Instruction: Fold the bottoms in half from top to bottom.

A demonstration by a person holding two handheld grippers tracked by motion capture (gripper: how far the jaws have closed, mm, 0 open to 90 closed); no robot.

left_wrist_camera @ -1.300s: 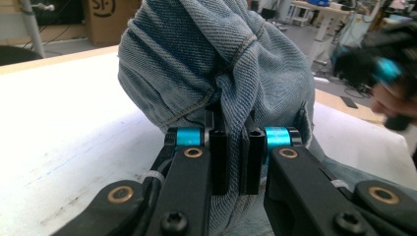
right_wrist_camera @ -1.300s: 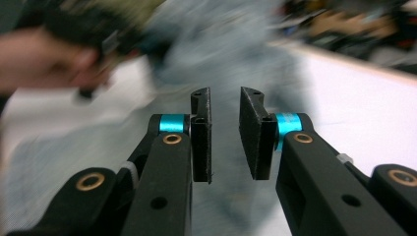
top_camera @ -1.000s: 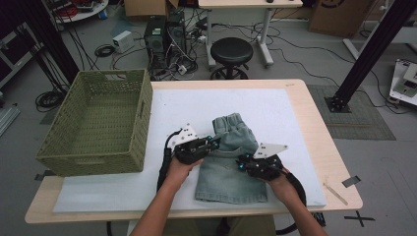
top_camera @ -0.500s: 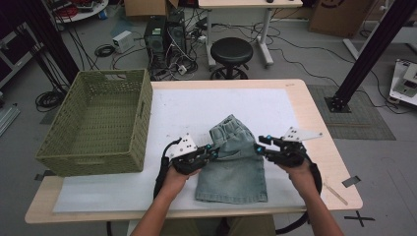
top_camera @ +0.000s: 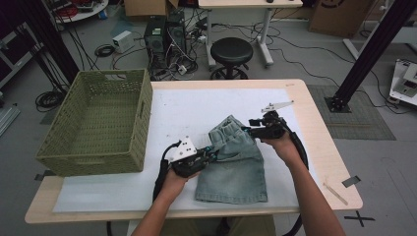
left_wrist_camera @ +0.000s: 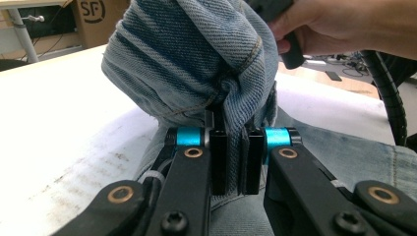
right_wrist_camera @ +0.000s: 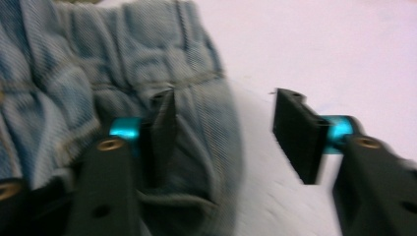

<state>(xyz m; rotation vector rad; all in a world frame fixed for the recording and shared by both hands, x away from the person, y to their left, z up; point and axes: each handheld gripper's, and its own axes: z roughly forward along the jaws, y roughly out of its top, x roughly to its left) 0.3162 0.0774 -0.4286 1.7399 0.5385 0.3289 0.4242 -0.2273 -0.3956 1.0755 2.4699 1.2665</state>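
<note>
A pair of light-blue denim shorts [top_camera: 235, 169] lies on the white sheet [top_camera: 196, 105], waistband toward the far side. My left gripper [top_camera: 209, 150] is shut on a bunched fold of denim [left_wrist_camera: 196, 54] at the shorts' left edge, lifting it a little. My right gripper [top_camera: 252, 129] hovers at the waistband's right corner. Its jaws have just been opening and stand apart [right_wrist_camera: 226, 132]. The shorts' edge [right_wrist_camera: 74, 59] reaches into the gap beside the left jaw, with neither pad pressing on it. The right hand [left_wrist_camera: 344, 29] shows beyond the raised denim.
A green woven basket [top_camera: 96, 125] stands at the table's left, its wall close to my left gripper. The wooden table edge [top_camera: 319, 147] runs along the right. A black stool [top_camera: 231, 51] and cables sit on the floor beyond.
My right gripper let go of the shorts' right side, opened, and moved right, then farther away to the waistband corner. The left gripper kept its hold and barely moved.
</note>
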